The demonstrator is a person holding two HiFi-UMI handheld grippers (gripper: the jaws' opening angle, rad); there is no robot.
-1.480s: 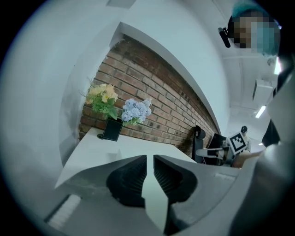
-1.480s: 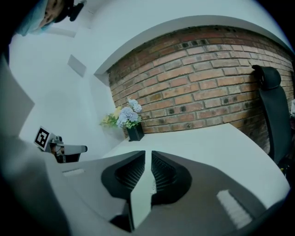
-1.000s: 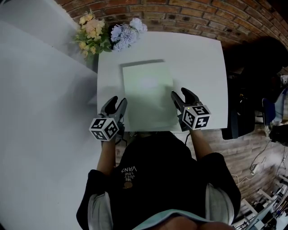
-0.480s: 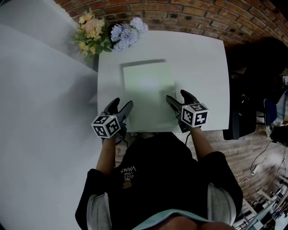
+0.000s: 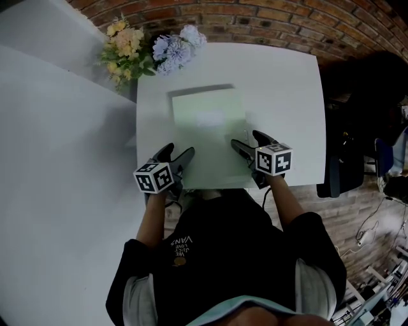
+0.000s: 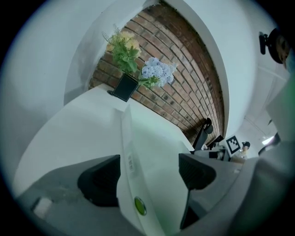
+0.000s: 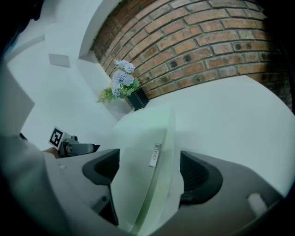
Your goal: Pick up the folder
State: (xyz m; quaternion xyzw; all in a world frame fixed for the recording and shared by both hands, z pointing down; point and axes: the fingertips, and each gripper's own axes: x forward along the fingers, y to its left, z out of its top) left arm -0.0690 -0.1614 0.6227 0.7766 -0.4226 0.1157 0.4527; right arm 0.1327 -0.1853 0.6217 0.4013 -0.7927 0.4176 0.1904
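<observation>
- Spreading as I watch, the left tongs (image 5: 180, 153) straddle the left edge of the folder (image 5: 207, 137) near its closest corner; the jaws are opening and I see neither pad pressing on it.
- In the left gripper view that edge runs up between the two dark pads, with a small green dot (image 6: 139, 206) low on it and a narrow label (image 6: 130, 163) just above.
- My right tongs (image 5: 247, 141) do the same on the folder's right edge: the jaws are opening, the edge is between them, and no pad is squeezing it.
- The right gripper view shows another small label (image 7: 155, 155) on that edge, midway between the pads.
- The folder is pale green and lies flat on the white bench (image 5: 280, 89), its near end at the bench's front edge and its long sides running away from me.
- Beyond the folder the bench top is bare white.
- At the far left corner stands a dark pot (image 6: 125, 87) of yellow and pale blue flowers (image 5: 150, 48).
- Behind the bench runs a brick wall (image 5: 255, 19).
</observation>
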